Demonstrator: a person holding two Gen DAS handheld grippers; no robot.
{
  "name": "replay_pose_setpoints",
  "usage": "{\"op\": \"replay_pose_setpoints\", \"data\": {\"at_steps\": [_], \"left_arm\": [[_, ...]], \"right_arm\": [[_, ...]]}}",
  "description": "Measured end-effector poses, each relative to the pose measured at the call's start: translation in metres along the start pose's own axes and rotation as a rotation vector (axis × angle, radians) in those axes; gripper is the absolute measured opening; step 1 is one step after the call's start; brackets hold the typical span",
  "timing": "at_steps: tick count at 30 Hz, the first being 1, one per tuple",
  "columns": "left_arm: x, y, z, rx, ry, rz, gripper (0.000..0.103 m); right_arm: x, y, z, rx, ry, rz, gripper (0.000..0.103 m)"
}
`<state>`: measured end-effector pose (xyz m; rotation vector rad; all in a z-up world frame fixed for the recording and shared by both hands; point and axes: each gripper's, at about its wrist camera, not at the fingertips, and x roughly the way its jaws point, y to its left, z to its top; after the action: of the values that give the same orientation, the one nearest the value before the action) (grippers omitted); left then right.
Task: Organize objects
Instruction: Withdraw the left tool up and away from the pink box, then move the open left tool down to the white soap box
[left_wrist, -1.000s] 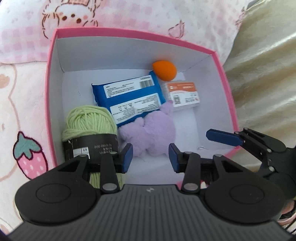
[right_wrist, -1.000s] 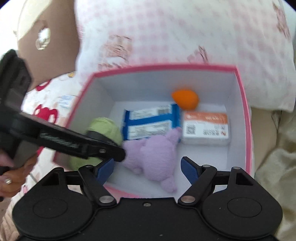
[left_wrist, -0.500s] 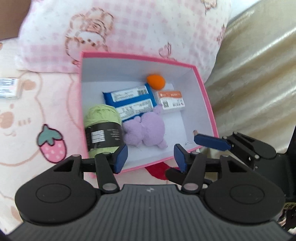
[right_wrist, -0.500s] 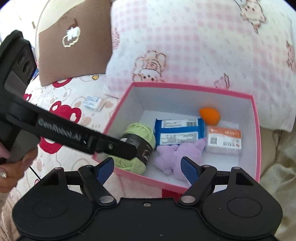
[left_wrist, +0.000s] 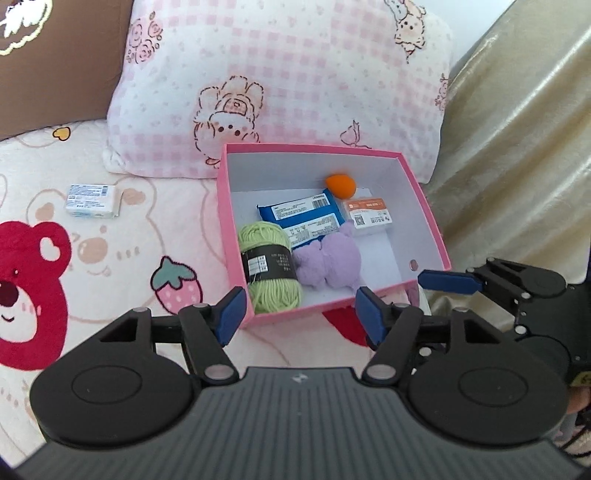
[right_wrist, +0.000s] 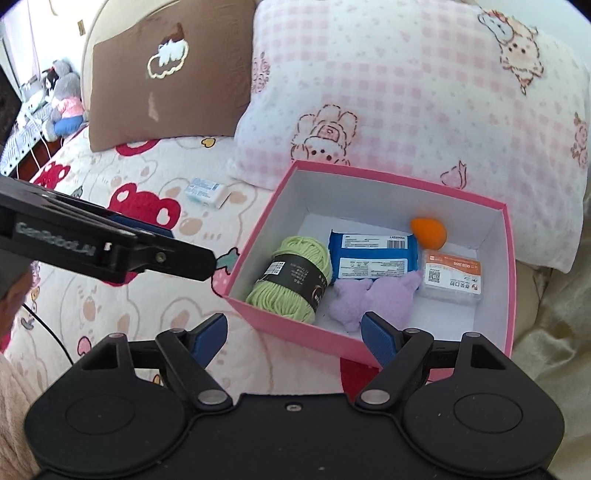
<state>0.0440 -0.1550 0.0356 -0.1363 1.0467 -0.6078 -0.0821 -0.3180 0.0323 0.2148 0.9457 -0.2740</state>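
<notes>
Risk first: small white carton (left_wrist: 93, 201) left out on the bedspread (left_wrist: 122, 266), well off to the left of the left gripper (left_wrist: 297, 318) and far ahead of it, so easy to overlook or to nudge deeper into the soft cover on a hasty reach. Left jaws opening, nothing between them; right gripper (right_wrist: 293, 336) spread wide, also empty. Both poised just short of the near wall of the pink box (left_wrist: 424, 206). Inside, ahead of the fingers: green yarn (left_wrist: 269, 265), purple plush (left_wrist: 328, 266), blue packet (left_wrist: 306, 218), orange-and-white carton (left_wrist: 369, 218), orange ball (left_wrist: 340, 184). Packed loosely, so likely to shift if the box gets bumped. Surface: a padded, yielding bed cover printed with bears and strawberries. Beyond: pink checked pillow (left_wrist: 280, 81), brown cushion (right_wrist: 166, 77), stuffed toys (right_wrist: 62, 99) far left.
</notes>
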Motion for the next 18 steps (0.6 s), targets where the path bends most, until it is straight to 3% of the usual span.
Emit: {"op": "replay_pose_setpoints", "data": {"at_steps": [7,13,18], "left_arm": [[-0.036,-0.007,-0.02,0.053,-0.011,-0.037,0.074],[-0.051,0.002,-0.031,0.066,-0.023,-0.025,0.078],[-0.062,0.01,-0.038,0.087,0.01,-0.053,0.083]], "right_arm": [[-0.008,0.019,0.003,-0.063,0.038,-0.088,0.093],[-0.017,0.032,0.0,-0.099,0.055,-0.143,0.093],[-0.021,0.036,0.002,-0.062,0.074,-0.097,0.093]]}}
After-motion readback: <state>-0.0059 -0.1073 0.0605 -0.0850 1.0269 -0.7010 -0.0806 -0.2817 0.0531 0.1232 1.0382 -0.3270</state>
